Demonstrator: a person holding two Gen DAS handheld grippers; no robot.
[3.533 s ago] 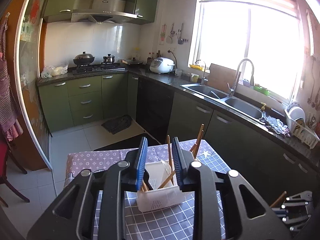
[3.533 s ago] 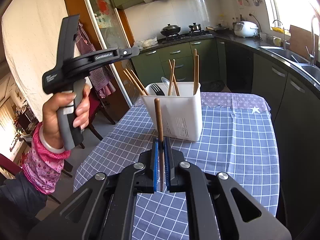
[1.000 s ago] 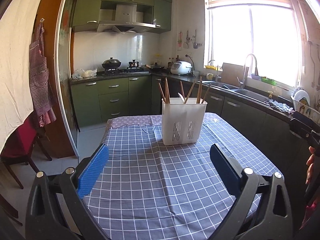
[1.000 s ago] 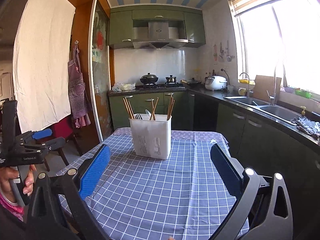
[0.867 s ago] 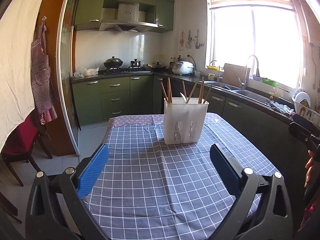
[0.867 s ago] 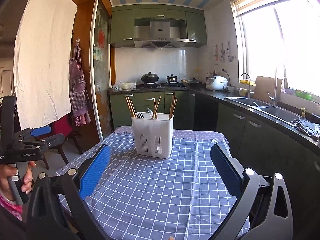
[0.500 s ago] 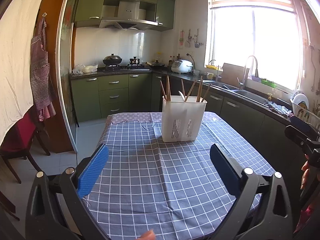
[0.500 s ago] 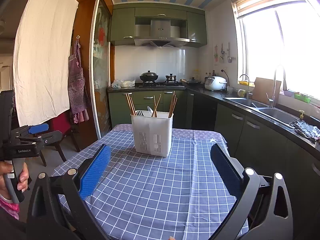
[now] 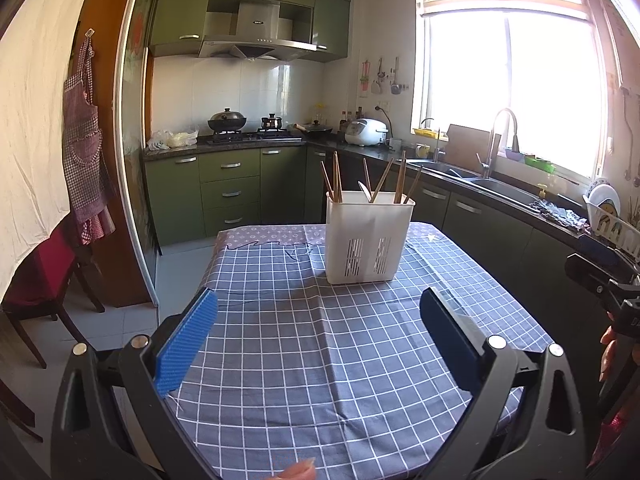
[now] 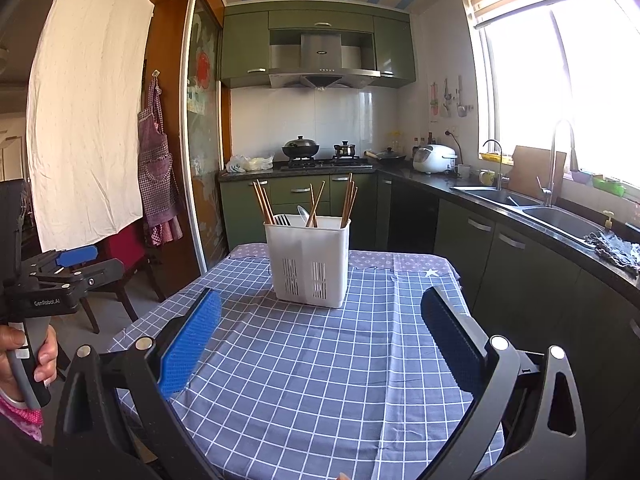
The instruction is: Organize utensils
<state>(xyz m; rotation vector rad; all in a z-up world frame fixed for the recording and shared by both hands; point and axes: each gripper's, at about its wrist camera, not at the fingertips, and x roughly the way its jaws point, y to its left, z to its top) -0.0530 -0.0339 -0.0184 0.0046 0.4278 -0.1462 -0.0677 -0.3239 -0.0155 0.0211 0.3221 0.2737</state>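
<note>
both of my claws stand wide apart with nothing between the pads: my left claw and my right claw hang over the near end of the worktop covered in a blue-grey checked cloth. well ahead of them, toward the far end, stands the white slotted plastic utensil caddy, upright on the cloth. out of its top poke the brown wooden chopsticks, leaning at various angles in separate bunches, with a pale spoon and what looks like a metal fork among them. i see no loose utensil on the cloth, so i judge the sorting is about finished. if a chopstick needs moving, i'd pinch it on the bare shaft above the caddy rim, square across the pads: it is stiff, light and thin, and smooth enough to swivel or slip in a loose grip. the caddy itself looks light and could tip or slide on the cloth if i tug sideways, so any pull should go straight up.
</note>
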